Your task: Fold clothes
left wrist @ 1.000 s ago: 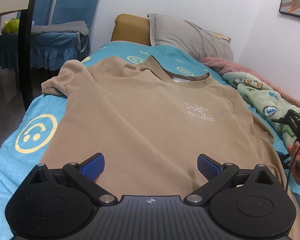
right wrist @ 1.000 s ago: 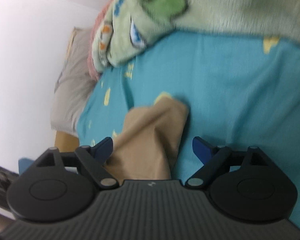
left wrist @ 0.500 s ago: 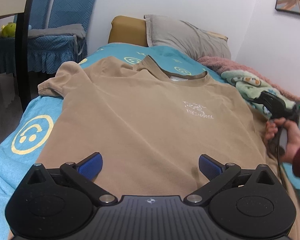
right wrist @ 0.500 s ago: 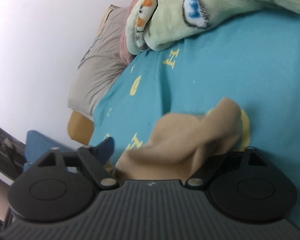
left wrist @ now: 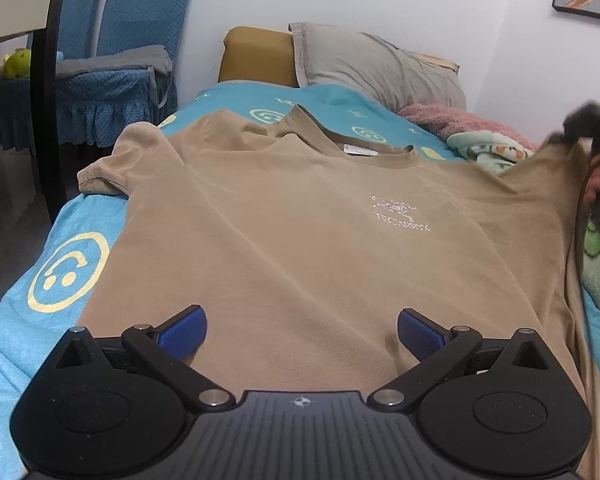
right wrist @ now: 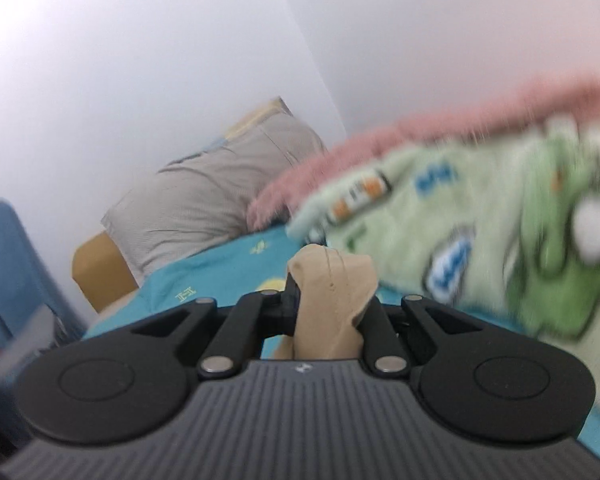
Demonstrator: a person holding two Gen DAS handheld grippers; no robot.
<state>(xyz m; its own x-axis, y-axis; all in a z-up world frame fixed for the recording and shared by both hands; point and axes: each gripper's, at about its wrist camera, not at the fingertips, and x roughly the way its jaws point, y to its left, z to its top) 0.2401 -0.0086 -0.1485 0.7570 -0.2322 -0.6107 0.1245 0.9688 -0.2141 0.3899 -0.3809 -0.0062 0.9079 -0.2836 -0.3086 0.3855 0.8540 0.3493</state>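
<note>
Spread over the smiley-print blue bed sheet (left wrist: 64, 268), the tan T-shirt (left wrist: 300, 240) lies flat except its sleeve, lifted at the bed's right edge by the right gripper (right wrist: 330, 294) pinching it, while the left gripper (left wrist: 300, 330) hovers spread over the hem.

T-shirt (left wrist: 300, 240) lies on the bed (left wrist: 60, 272), pillow (left wrist: 376, 64) behind it, blanket (left wrist: 488, 152) at its right.
</note>
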